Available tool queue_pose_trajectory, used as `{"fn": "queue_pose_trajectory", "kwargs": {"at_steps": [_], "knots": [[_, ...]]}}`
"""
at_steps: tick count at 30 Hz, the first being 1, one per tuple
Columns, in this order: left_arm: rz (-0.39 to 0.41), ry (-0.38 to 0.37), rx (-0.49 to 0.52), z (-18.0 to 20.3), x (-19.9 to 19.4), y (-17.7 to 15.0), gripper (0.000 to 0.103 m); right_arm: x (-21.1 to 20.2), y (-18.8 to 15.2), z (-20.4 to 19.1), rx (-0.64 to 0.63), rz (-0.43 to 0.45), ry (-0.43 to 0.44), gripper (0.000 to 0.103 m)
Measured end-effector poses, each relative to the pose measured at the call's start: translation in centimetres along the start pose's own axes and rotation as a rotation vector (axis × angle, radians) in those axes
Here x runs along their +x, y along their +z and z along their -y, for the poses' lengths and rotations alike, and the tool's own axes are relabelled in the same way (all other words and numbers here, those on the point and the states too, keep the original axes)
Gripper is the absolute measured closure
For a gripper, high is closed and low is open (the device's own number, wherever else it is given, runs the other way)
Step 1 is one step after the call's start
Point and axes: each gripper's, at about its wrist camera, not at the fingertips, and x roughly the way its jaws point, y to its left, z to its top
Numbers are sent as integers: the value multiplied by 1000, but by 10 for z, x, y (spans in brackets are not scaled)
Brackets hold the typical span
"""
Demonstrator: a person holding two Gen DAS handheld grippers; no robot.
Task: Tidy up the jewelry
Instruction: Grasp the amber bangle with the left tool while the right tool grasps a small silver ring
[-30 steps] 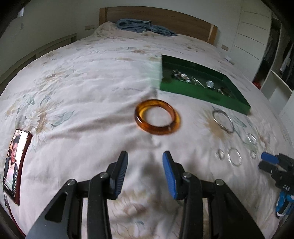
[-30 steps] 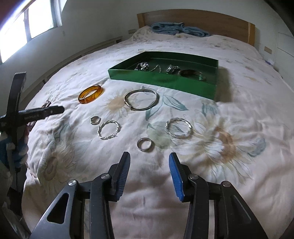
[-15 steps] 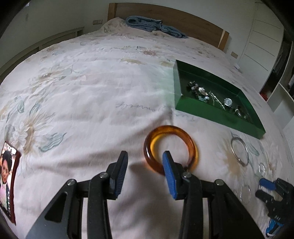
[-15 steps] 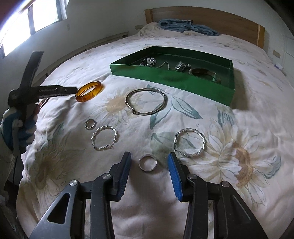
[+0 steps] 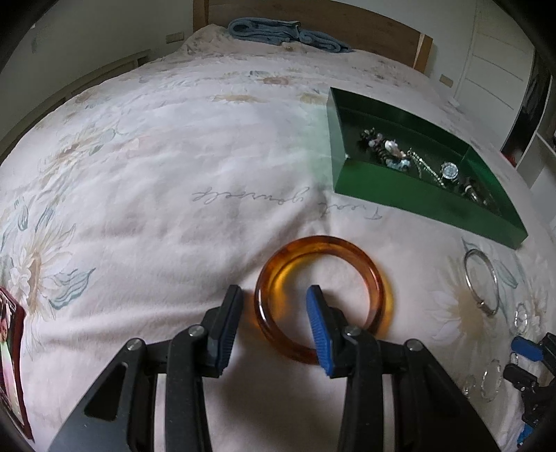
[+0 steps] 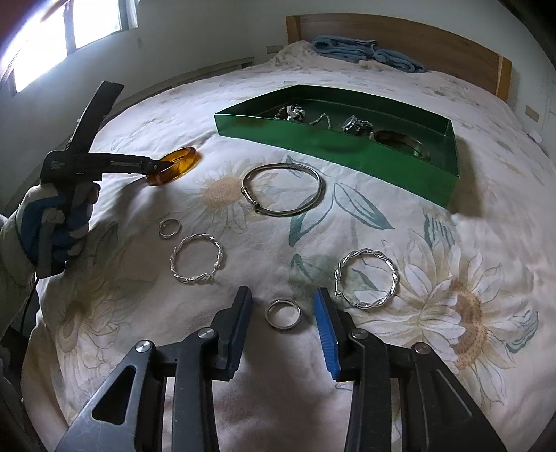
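An amber bangle (image 5: 347, 248) lies flat on the floral bedspread. My left gripper (image 5: 274, 295) is open astride its near-left rim: the blue right finger (image 5: 318, 323) is inside the ring, the left finger outside, and neither pad presses. In the right wrist view the same bangle (image 6: 184, 156) shows with the left gripper (image 6: 153, 166) at it. My right gripper (image 6: 283, 295) hangs over a small silver ring (image 6: 282, 326); its jaws are closing with the ring between them, untouched. A green box (image 6: 312, 139) behind holds several jewelry pieces.
A large silver bangle (image 6: 256, 204), two twisted silver bangles (image 6: 219, 250) (image 6: 365, 252) and another small ring (image 6: 169, 227) lie loose on the bed. A blue towel (image 5: 285, 33) sits by the headboard, and a framed photo (image 5: 10, 347) lies at the left edge.
My left gripper moved forward and down onto the amber bangle and now straddles its rim. My right gripper sank toward the small silver ring and its jaws narrowed.
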Motion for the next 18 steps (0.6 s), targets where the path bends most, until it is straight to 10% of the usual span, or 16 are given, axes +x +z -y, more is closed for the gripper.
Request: {"fn": "queue_pose_trajectory", "kwargs": {"at_steps": [18], "knots": [[19, 11, -72, -8, -13, -6, 93, -3, -2, -4, 7, 14, -29, 83]]}}
